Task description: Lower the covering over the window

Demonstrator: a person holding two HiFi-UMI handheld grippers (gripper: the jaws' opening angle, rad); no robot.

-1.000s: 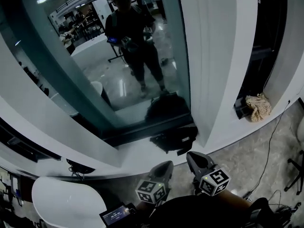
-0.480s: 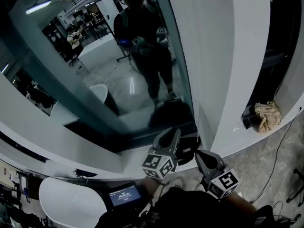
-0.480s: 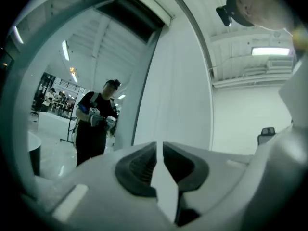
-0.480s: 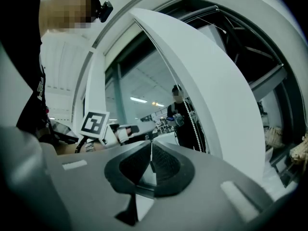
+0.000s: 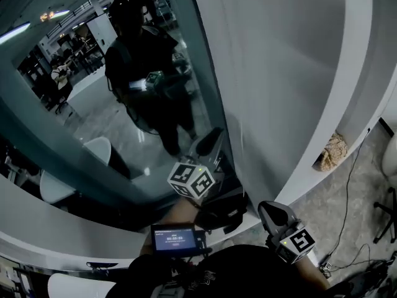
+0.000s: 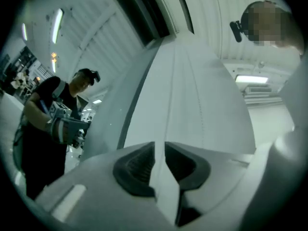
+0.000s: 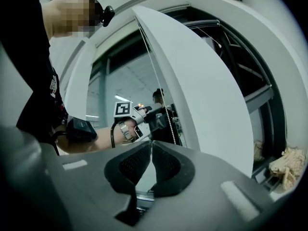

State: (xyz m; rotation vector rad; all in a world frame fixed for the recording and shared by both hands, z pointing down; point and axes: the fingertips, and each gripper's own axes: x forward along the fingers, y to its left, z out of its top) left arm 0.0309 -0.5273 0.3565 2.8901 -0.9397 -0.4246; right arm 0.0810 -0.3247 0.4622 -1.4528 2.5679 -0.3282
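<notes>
The window (image 5: 93,104) fills the left of the head view, its dark glass mirroring the person. In the right gripper view a thin bead chain (image 7: 155,76) hangs along the window's right edge, beside the white wall (image 5: 279,73). No lowered covering shows over the glass. My left gripper (image 5: 211,143) is raised to that edge, close to the chain (image 7: 168,121). Its jaws have just been opening; only white wall (image 6: 192,90) shows between them (image 6: 160,146). My right gripper (image 5: 273,211) is low by the sill. Its pads nearly meet (image 7: 150,146), nothing between them.
A black bag (image 5: 223,213) lies on the sill under my left arm. A crumpled cloth (image 5: 329,151) sits on a ledge at the right, above a cable (image 5: 347,185) on the floor. A small lit screen (image 5: 177,239) rides on my left wrist.
My left gripper has risen from beside the right one up to the window's right edge. The head view has swung towards the wall. The right gripper has shifted a little rightward.
</notes>
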